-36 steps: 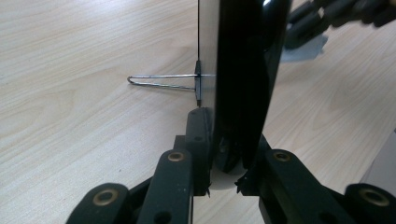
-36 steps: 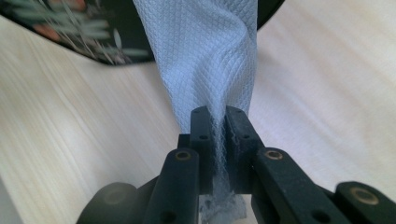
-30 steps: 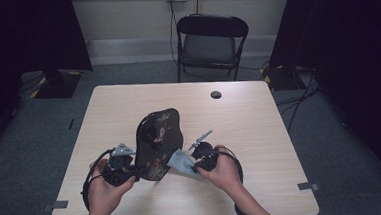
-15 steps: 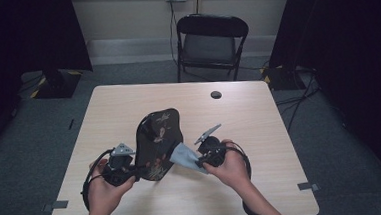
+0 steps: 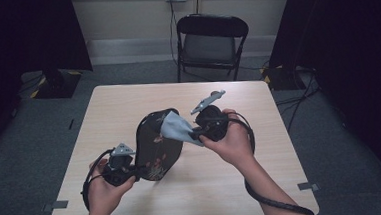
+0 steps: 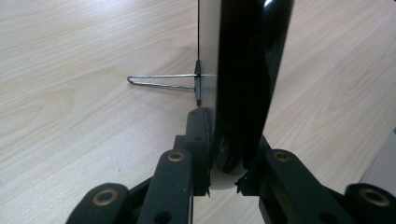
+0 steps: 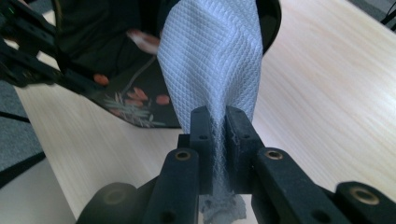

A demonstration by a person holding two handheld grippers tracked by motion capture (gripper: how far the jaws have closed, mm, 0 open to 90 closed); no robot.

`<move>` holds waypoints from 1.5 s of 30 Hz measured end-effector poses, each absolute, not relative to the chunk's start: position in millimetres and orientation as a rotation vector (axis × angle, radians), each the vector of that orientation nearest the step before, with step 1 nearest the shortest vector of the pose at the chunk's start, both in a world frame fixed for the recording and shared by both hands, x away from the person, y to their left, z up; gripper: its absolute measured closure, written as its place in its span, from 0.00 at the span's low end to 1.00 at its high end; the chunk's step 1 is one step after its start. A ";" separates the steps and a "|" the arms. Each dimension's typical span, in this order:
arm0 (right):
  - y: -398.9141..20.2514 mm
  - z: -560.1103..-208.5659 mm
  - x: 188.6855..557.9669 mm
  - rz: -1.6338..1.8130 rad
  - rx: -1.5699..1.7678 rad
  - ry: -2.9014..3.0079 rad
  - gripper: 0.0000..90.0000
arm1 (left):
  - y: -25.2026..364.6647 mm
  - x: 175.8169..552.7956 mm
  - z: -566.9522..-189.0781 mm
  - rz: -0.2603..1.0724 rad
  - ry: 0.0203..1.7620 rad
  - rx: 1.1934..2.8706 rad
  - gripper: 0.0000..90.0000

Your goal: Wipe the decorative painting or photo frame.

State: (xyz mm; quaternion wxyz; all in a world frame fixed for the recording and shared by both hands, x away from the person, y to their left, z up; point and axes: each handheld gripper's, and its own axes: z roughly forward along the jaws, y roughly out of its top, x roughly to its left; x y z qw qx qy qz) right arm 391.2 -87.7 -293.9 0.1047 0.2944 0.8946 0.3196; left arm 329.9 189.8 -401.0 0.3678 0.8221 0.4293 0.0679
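L gripper (image 5: 132, 172), near edge of table (image 5: 264, 193): jaws clamped on the bottom rim of the pouch (image 5: 156, 147). In the left gripper view its pads pinch the dark glossy edge (image 6: 243, 84), w/ a thin wire loop (image 6: 161, 81) sticking out sideways over the wood. No shift vs a sec ago; this hand is just the anchor.

R gripper (image 5: 197, 134), a bit farther in: jaws shut tight on the cloth (image 5: 177, 128). Right gripper view shows the light waffle-weave fabric (image 7: 210, 60) squeezed btwn the pads, a frayed tuft poking out below. The change: R hand has lifted clearly since a sec ago, and more cloth now shows outside the pouch mouth, stretched taut from opening to jaws.

Pouch stands tilted mid-table, floral side (image 7: 135, 100) facing R hand, mouth up. The cloth's far end is still inside, so extraction looks partway done, prob. over half. Next call: keep pulling up and away while L holds firm; risk is the pouch lifting w/ the cloth.

Far: small dark disc (image 5: 215, 94) near the back edge, chair (image 5: 210, 46) beyond.
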 end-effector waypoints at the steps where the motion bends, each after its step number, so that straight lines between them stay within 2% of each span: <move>1: -86.8 -291.7 391.6 0.944 0.868 2.636 0.92 | 190.2 330.0 -401.0 0.174 1.101 2.115 0.88; 8: -78.8 -303.9 397.8 0.918 0.885 2.654 0.92 | 190.9 329.5 -401.6 0.173 1.099 2.106 0.88; 21: -65.8 -374.3 399.3 0.836 0.911 2.773 0.92 | 191.3 329.3 -401.6 0.178 1.103 2.105 0.88; 36: -69.4 -449.5 395.0 0.678 1.001 2.877 0.92 | 191.6 329.4 -401.8 0.173 1.109 2.098 0.88; 40: -74.8 -452.9 395.0 0.695 1.011 2.879 0.92 | 191.6 329.2 -402.0 0.172 1.110 2.096 0.88; 45: -84.4 -433.7 394.2 0.716 1.007 2.848 0.92 | 192.1 328.7 -402.1 0.169 1.110 2.094 0.88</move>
